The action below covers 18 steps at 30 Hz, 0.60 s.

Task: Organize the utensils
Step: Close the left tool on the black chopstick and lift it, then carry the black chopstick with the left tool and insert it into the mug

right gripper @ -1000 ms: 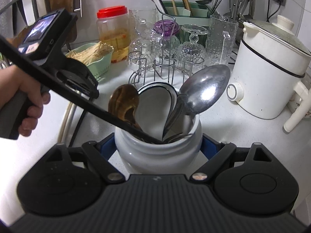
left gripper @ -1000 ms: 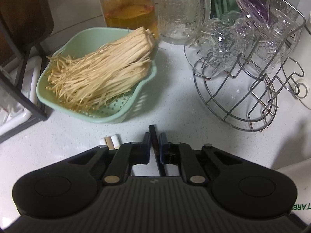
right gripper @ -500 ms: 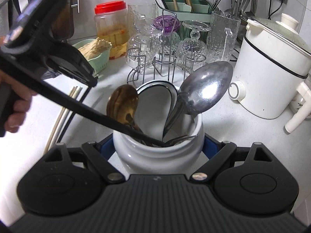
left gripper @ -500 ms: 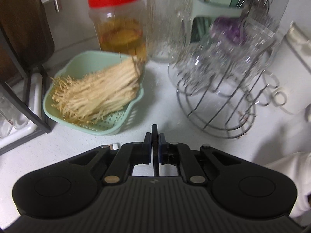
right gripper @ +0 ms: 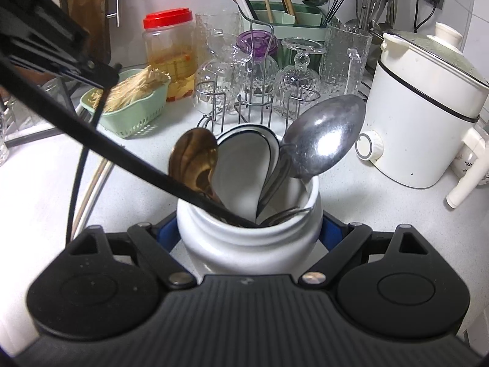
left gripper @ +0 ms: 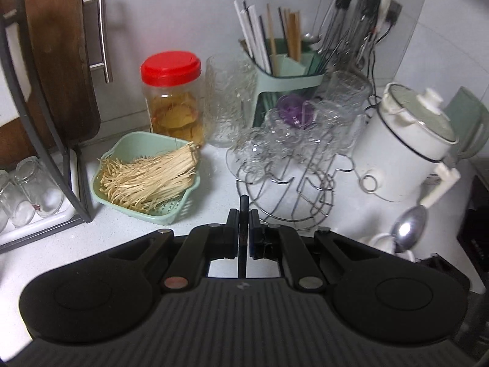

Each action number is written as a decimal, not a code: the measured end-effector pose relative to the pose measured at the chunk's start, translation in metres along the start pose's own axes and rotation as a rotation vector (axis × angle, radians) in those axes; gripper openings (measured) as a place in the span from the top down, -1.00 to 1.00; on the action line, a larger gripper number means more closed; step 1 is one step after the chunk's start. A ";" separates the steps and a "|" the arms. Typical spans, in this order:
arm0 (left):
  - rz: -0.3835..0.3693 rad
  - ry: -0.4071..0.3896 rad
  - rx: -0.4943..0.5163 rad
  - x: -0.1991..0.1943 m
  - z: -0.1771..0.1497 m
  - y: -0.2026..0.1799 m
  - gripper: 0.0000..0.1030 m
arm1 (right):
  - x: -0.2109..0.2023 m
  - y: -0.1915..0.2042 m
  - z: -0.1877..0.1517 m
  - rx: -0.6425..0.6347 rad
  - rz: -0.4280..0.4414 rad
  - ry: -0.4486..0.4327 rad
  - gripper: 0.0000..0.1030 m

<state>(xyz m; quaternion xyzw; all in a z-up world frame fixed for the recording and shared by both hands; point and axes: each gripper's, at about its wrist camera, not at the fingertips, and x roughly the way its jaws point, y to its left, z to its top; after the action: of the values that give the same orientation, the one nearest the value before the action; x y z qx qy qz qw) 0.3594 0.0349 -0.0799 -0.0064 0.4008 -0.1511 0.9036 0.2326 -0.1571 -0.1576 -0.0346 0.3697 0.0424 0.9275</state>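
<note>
Mid-transfer: left hand-held gripper [left gripper: 244,226] clamped on thin black chopstick [left gripper: 243,211]; right hand-held gripper [right gripper: 249,232] gripping round white ceramic jar [right gripper: 247,244]. Next, judged: carry toward green utensil caddy [left gripper: 290,73] at one o'clock.

Home kitchen, shown by a white speckled counter [left gripper: 214,165] crowded with a chopstick caddy [left gripper: 287,67], glasses on a wire rack [right gripper: 253,104], a red-lidded jar [left gripper: 172,94], an electric cooker [right gripper: 424,116] and hung utensils [left gripper: 357,6].

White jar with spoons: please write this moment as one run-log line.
left gripper: shut on black chopstick, far end in white jar | right gripper: jaws around jar | silver spoon: in jar
</note>
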 end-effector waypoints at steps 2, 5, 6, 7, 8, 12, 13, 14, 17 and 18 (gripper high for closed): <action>-0.004 -0.008 -0.008 -0.013 -0.004 -0.003 0.87 | 0.000 0.000 0.000 -0.006 0.002 -0.003 -0.77; -0.003 -0.033 -0.024 -0.031 -0.009 -0.007 0.87 | 0.000 -0.001 -0.001 -0.015 0.012 -0.005 -0.77; -0.001 -0.046 -0.028 -0.038 -0.010 -0.010 0.87 | -0.001 -0.002 -0.001 -0.020 0.017 -0.005 -0.77; 0.002 -0.058 -0.029 -0.045 -0.012 -0.012 0.87 | -0.001 -0.003 -0.001 -0.024 0.023 -0.004 -0.77; 0.003 -0.069 -0.032 -0.052 -0.013 -0.015 0.87 | -0.001 -0.003 -0.002 -0.030 0.028 -0.004 -0.77; 0.019 -0.112 -0.054 -0.075 -0.019 -0.026 0.87 | -0.003 -0.006 -0.003 -0.062 0.059 -0.009 -0.77; 0.023 -0.117 -0.065 -0.080 -0.020 -0.029 0.87 | -0.003 -0.007 -0.004 -0.072 0.069 -0.010 -0.77; 0.023 -0.120 -0.078 -0.084 -0.022 -0.030 0.87 | -0.004 -0.009 -0.004 -0.081 0.079 -0.009 -0.77; 0.031 -0.132 -0.103 -0.096 -0.028 -0.037 0.87 | -0.005 -0.012 -0.005 -0.105 0.103 -0.014 -0.77; 0.034 -0.136 -0.106 -0.098 -0.030 -0.040 0.87 | -0.005 -0.013 -0.006 -0.110 0.109 -0.018 -0.77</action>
<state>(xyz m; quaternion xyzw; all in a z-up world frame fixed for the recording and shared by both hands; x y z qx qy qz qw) 0.2649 0.0276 -0.0236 -0.0575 0.3460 -0.1138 0.9295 0.2262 -0.1704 -0.1578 -0.0648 0.3598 0.1132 0.9239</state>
